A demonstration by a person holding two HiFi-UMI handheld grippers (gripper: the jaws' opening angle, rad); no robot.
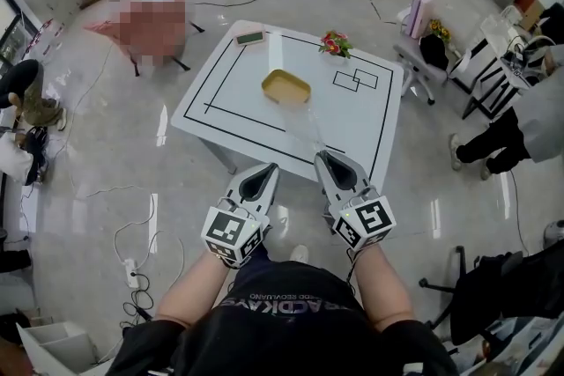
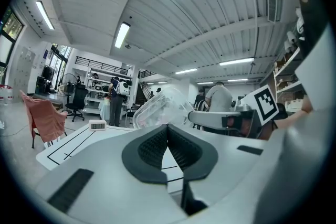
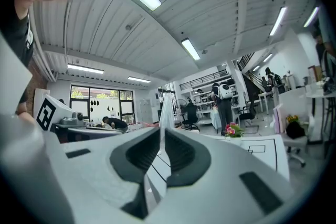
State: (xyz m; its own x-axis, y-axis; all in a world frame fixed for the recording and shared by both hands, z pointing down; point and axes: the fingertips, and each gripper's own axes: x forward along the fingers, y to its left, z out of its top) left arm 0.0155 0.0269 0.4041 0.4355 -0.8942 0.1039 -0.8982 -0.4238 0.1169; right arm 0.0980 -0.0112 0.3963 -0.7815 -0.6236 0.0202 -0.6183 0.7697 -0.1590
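Note:
My right gripper (image 1: 322, 158) (image 3: 161, 132) is shut on the edge of a clear plastic lid (image 1: 305, 124) (image 3: 164, 105), held over the near edge of the white table (image 1: 357, 123). In the left gripper view the lid (image 2: 160, 107) shows as a clear curved shell standing out from the right gripper's jaws. A shallow yellow container (image 1: 285, 86) sits open at the table's middle, beyond the lid. My left gripper (image 1: 263, 169) (image 2: 168, 128) hangs beside the right one, just short of the table edge, shut with nothing between its jaws.
Black lines mark rectangles on the table. A small pot of flowers (image 1: 335, 42) (image 3: 232, 129) stands at its far edge, and a small flat device (image 1: 250, 38) (image 2: 97, 124) at its far left corner. Chairs, cables and people stand about the floor.

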